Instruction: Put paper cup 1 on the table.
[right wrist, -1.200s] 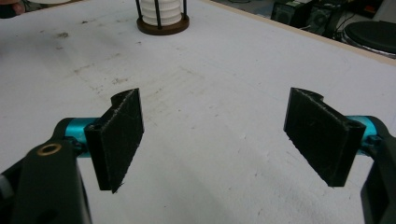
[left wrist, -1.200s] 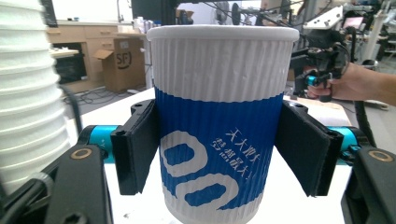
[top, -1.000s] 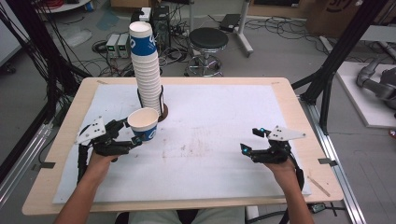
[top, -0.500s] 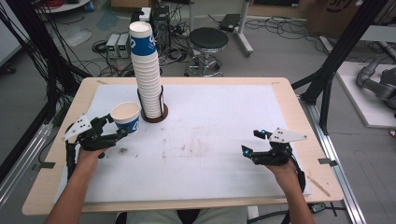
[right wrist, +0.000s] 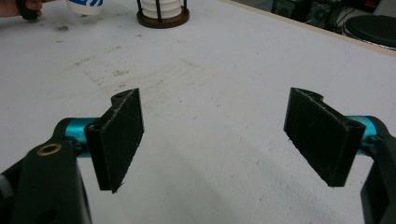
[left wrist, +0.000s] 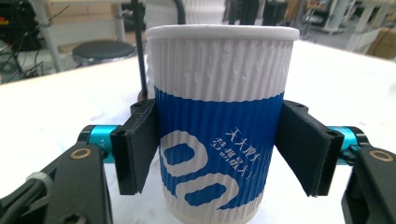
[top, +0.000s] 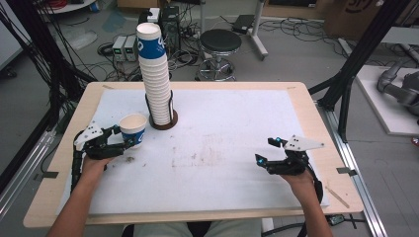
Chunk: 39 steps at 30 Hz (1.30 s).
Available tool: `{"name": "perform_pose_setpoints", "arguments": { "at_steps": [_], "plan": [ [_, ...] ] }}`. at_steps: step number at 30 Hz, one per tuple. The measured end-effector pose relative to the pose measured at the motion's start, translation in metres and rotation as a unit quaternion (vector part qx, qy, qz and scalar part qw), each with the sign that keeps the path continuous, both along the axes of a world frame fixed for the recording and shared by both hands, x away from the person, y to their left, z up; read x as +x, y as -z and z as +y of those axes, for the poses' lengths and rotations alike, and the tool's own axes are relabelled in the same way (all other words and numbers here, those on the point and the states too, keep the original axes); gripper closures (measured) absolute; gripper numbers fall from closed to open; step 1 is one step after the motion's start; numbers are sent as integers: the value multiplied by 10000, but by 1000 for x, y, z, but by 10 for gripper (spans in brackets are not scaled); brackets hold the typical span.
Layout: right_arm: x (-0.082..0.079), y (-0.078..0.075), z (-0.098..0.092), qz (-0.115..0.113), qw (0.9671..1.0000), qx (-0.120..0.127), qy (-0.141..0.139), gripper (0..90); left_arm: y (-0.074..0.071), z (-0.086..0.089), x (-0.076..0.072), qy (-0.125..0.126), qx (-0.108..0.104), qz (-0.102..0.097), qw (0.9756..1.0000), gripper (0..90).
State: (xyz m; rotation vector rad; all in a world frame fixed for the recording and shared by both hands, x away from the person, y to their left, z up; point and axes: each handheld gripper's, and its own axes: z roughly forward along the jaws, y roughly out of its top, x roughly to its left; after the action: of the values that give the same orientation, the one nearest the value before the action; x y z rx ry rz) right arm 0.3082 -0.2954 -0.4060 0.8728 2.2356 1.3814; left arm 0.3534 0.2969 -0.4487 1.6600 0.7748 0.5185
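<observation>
Left gripper [left wrist: 219, 154]: jaws clamped on the cup [left wrist: 219, 116], one pad on each side of the blue band, low on the wall. Cup axis is upright, rim up, crosswise to the jaws' reach, so the grip is a side pinch. In the high view the cup [top: 133, 129] sits just ahead of the left gripper [top: 126, 143], over the mat's [top: 222, 197] left part. The base looks at or just above the mat; can't tell if it's touching.

Farther out from those fingers: the stack [top: 155, 74] in its wire holder [top: 163, 121], up and to the right of the held cup, near but apart. In the left gripper view the holder's black rod stands right behind the cup.

Right gripper [top: 269, 155]: jaws spread wide, nothing between the pads [right wrist: 119, 140], bare mat under them. It's well apart from the cup, at the mat's right side. The left hand [top: 94, 165] is the only one in play, and I'd guess the next move is to set down and release, straight down along the cup's axis.

Versus the earlier frames: the cup was close beside the stack and tipped, mouth toward the camera. Now it's carried left and toward the person, lower and upright. The left grip is unchanged and the right gripper hasn't moved.
</observation>
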Motion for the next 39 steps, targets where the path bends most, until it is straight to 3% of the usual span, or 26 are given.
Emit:
{"name": "perform_pose_setpoints", "arguments": {
  "at_steps": [1, 4, 5, 10, 12, 17, 22, 24, 25, 30, 35, 39],
  "plan": [
    [0, 0, 0, -3, 10000, 5, -3, 206, 3, 2, -2, -50, 87, 95, 9999, 314],
    [0, 0, -1, -28, 10000, 9, 0, 206, 2, 3, -3, -89, 125, 65, 9999, 311],
    [0, 0, -2, -25, 10000, 9, 8, 205, 3, 3, -5, -96, 316, 150, 9993, 311],
    [-1, 0, -2, -38, 10000, -2, 16, 206, 2, 3, -9, -196, 412, 222, 9987, 302],
    [-1, 0, -2, -37, 10000, 0, 15, 205, 0, 5, -13, -292, 513, 368, 9976, 298],
    [-1, 0, -1, 10, 10000, 18, 6, 205, 0, 9, -20, -359, 732, 482, 9955, 290],
    [0, 0, 0, -2, 10000, -1, -21, 205, 0, 12, -26, -468, 741, 538, 9947, 268],
    [0, 0, 1, 10, 10000, 11, -20, 206, 0, 12, -27, -624, 669, 621, 9939, 142],
    [0, 0, 1, 15, 10000, 8, -26, 206, 0, 13, -28, -674, 521, 715, 9938, 135],
    [1, 2, 0, 52, 10000, -14, -28, 205, -4, 18, -34, -735, 362, 705, 9941, 137],
    [0, 2, -2, 49, 10000, -4, -2, 205, -17, 27, -47, -819, 72, 466, 9955, 137],
    [0, 2, -3, 70, 10000, 13, 28, 205, -30, 31, -54, -854, -339, 258, 9954, 137]
  ]
}}
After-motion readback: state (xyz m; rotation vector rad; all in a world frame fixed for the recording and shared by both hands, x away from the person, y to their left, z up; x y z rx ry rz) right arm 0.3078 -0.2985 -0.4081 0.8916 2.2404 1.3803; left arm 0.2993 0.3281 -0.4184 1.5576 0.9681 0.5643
